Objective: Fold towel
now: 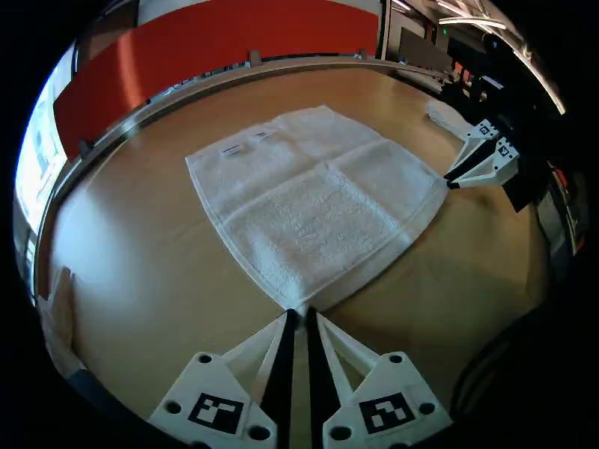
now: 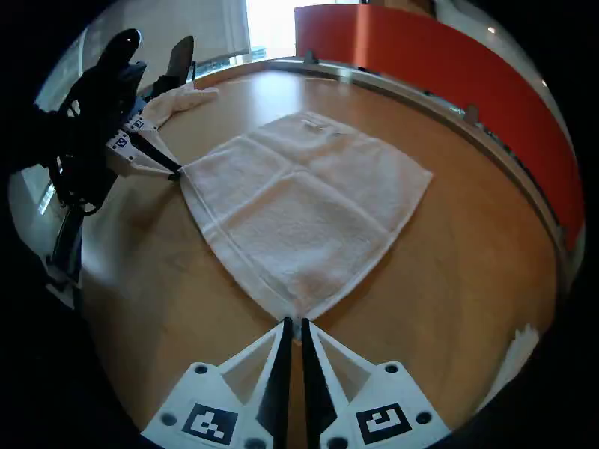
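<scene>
A white square towel (image 1: pixel 314 202) lies flat on the round wooden table (image 1: pixel 150 247), creased into quarters, with two small labels near its far edge. My left gripper (image 1: pixel 299 314) is shut on the towel's nearest corner in the left gripper view. The right gripper (image 1: pixel 451 182) pinches the corner at the right. In the right gripper view the towel (image 2: pixel 299 202) spreads ahead, and my right gripper (image 2: pixel 294 323) has its fingers closed on the near corner. The left gripper (image 2: pixel 177 175), held by a dark-sleeved hand, grips the neighbouring corner at the left.
A second white cloth (image 2: pixel 180 97) lies crumpled at the table's edge beyond the left gripper. A red panel (image 1: pixel 224 45) stands behind the table's metal rim (image 2: pixel 449 112). A white scrap (image 2: pixel 520 348) sits by the rim. Bare wood surrounds the towel.
</scene>
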The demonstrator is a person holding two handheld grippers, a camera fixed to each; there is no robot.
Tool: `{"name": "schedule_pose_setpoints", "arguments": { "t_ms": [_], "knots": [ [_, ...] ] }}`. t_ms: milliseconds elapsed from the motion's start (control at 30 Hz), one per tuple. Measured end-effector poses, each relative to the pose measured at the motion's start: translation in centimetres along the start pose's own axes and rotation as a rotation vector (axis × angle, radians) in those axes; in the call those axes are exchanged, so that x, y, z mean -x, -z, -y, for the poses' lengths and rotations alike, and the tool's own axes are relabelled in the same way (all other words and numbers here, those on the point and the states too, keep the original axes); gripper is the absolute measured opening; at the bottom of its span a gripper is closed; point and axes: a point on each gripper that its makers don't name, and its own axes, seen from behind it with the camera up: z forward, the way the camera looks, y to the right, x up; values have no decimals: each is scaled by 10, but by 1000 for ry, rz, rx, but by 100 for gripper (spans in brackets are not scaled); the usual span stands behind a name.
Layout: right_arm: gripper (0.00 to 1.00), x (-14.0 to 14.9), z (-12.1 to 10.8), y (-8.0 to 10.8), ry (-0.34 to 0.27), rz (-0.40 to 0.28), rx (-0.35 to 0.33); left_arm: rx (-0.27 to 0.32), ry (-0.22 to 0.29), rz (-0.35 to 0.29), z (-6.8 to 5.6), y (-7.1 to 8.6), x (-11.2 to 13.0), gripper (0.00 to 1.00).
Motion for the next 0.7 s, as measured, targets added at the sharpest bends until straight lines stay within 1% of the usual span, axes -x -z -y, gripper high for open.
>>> {"name": "schedule_pose_setpoints", "arguments": {
  "t_ms": [200,533,700],
  "knots": [
    [8,-12,0,12,-26,-49,-2,2,14,-14,-1,13,-7,11],
    [8,-28,10,45,-16,-115,-5,21,64,-40,-14,45,-16,11],
    [8,-34,19,64,-17,-142,-13,35,74,-44,-24,62,-16,11]
  ]
}}
